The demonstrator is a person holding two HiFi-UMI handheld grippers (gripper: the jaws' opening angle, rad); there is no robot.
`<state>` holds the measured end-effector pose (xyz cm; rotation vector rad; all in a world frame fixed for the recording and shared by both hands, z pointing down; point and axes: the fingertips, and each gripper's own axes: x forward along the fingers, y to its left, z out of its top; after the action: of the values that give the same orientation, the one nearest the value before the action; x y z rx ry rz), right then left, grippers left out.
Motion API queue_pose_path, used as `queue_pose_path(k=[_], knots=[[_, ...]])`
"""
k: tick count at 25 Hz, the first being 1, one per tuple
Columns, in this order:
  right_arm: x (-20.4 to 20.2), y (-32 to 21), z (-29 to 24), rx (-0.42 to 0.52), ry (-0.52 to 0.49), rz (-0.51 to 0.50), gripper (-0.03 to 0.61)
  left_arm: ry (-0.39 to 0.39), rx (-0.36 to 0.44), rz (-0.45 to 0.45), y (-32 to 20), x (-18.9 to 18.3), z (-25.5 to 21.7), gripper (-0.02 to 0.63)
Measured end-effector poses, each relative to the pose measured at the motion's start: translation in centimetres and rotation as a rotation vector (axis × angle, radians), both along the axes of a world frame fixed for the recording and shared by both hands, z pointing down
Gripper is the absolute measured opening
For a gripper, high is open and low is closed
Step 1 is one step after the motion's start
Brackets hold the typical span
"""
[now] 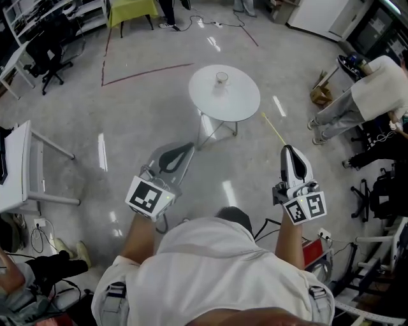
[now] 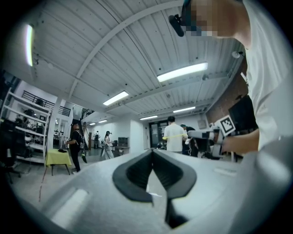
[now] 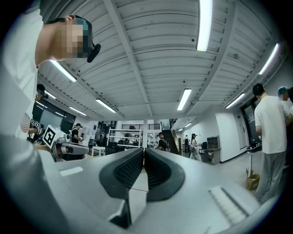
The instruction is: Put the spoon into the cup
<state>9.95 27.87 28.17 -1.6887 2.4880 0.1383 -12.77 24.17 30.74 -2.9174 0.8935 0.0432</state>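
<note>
The task stood at the carry step. The right hand-held gripper (image 1: pixel 287 149) was pressed together on the near end of a thin yellow spoon (image 1: pixel 273 128), which reached forward and left toward the far side. Its own view showed the jaws shut with only a yellow sliver at their tips (image 3: pixel 144 149). The left hand-held gripper (image 1: pixel 189 148) was closed on nothing and held in the air to the left.

The cup (image 1: pixel 221 78), a small clear one, stood alone near the far edge of a round white bench (image 1: pixel 239 102), well apart from the spoon. The next move, I judged, called for stepping closer, tilting the spoon's free end down over the cup's mouth and lowering it in. The mouth was narrow, so the aim needed care.

The floor (image 1: pixel 127 127) was glossy grey concrete with a red tape line (image 1: pixel 146 72). A yellow-covered table (image 1: pixel 131 9) stood far left, and a person (image 1: pixel 376 89) stood at the right.
</note>
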Motion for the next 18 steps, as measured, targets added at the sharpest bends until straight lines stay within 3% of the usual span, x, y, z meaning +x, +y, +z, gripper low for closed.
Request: queue_pose_path(k=[7,12,18], knots=[[1.3,-6.8,1.2,-0.018,0.004,-0.002,0.011,-0.006,-0.012,-0.017,-5.7,0.3,1.5,0.003],[3.4,-14.3,2.6,-0.03,-0.017,-0.035,0.011,-0.02,-0.038,-0.095,-12.2,1.0,2.0,0.003],[8.1,-23.7,2.7,-0.02,-0.015,-0.069,0.011,-0.051,-0.014,-0.099,-20.7,6.8,1.3,0.003]])
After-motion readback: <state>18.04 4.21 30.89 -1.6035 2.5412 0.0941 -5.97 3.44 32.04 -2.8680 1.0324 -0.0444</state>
